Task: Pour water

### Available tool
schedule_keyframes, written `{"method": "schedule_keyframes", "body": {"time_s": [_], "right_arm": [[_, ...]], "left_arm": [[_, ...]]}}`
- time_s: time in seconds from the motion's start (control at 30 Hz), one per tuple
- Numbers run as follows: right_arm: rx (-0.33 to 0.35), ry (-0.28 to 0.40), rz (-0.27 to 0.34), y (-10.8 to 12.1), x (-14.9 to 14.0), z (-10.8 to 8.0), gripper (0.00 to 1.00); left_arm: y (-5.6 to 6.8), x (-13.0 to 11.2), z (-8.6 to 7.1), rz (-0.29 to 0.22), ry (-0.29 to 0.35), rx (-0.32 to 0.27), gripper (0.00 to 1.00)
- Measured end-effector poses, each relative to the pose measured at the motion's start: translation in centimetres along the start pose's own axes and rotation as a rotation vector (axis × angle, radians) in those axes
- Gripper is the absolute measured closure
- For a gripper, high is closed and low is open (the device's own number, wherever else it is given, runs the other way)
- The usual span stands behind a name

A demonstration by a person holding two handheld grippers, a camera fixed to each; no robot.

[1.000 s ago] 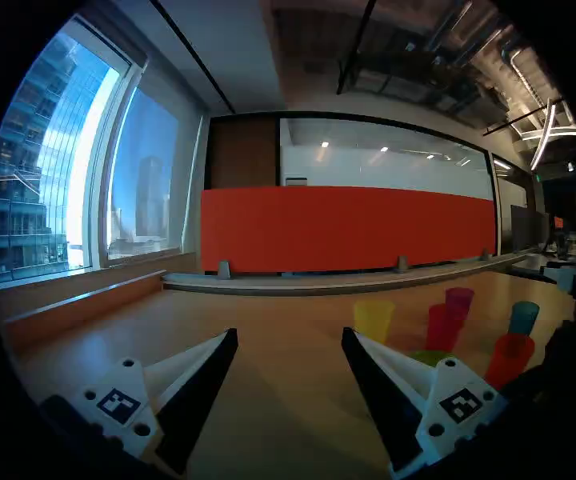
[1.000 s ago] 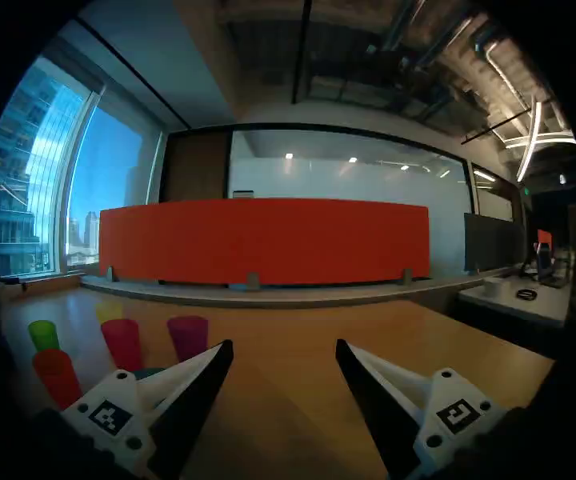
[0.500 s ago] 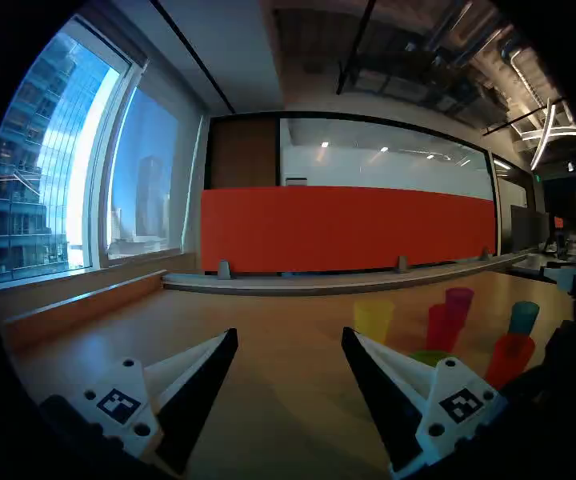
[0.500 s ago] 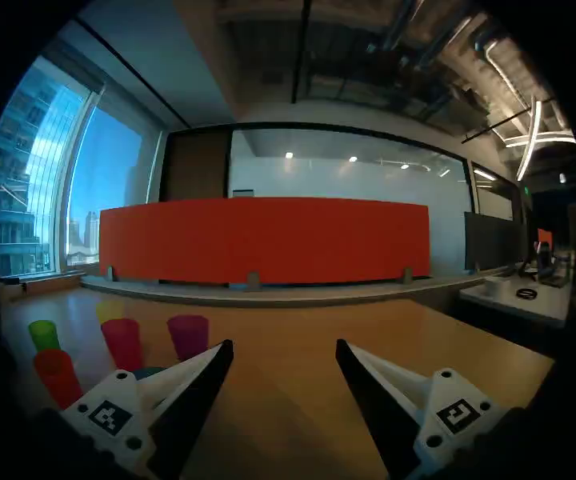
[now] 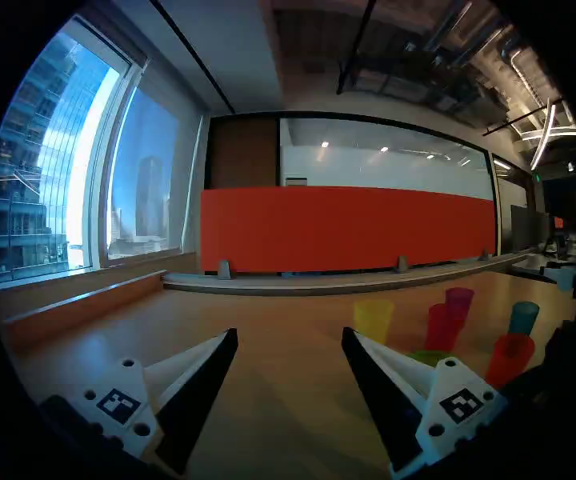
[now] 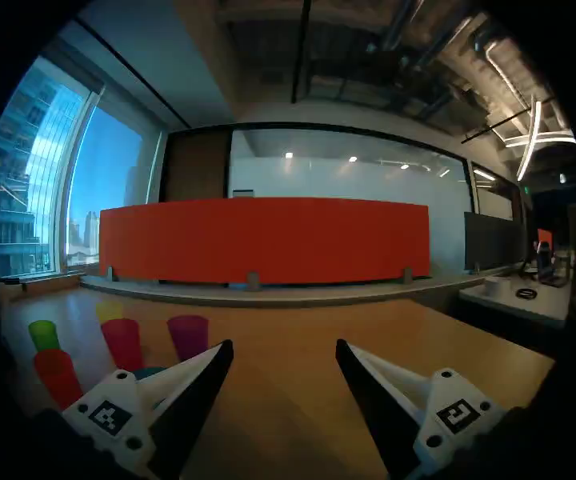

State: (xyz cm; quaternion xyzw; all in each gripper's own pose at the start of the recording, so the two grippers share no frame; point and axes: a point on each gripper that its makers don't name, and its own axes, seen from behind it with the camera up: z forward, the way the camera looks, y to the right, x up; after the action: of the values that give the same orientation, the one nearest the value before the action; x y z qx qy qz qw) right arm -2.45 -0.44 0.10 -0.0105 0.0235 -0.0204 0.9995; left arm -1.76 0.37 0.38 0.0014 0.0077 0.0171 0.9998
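1. The desk [image 5: 288,400] is pale wood, smooth, with a soft sheen where window light falls.
2. The yellow cup [image 5: 374,318] and the magenta cup [image 6: 187,336] are translucent plastic, smooth-walled.
3. The left tongs [image 5: 288,336] and right tongs [image 6: 284,346] are white plastic outside, with matt black inner faces.
4. The red partition [image 5: 344,228] along the desk's far edge looks flat and matt.
5. The window [image 5: 48,184] is clear, glossy glass.

We see daylight pouring through the window [image 5: 56,184], soft sheen on the counter [image 5: 288,384] beside it; fisheye edges bend, ceiling dim.
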Motion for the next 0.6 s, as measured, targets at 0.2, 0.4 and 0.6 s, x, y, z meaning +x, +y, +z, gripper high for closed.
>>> {"method": "schedule_keyframes", "body": {"time_s": [0.2,0.4,0.6], "right_arm": [[0.0,0.0,0.0,-0.03,-0.07,0.0,0.01],[0.0,0.0,0.0,0.02,-0.21,0.04,0.01],[0.0,0.0,0.001,-0.04,-0.2,-0.01,0.01]], "left_arm": [[0.0,0.01,0.01,0.0,0.0,0.0,0.03],[-0.01,-0.01,-0.01,0.0,0.0,0.0,0.03],[-0.03,-0.03,-0.02,0.0,0.0,0.0,0.03]]}}
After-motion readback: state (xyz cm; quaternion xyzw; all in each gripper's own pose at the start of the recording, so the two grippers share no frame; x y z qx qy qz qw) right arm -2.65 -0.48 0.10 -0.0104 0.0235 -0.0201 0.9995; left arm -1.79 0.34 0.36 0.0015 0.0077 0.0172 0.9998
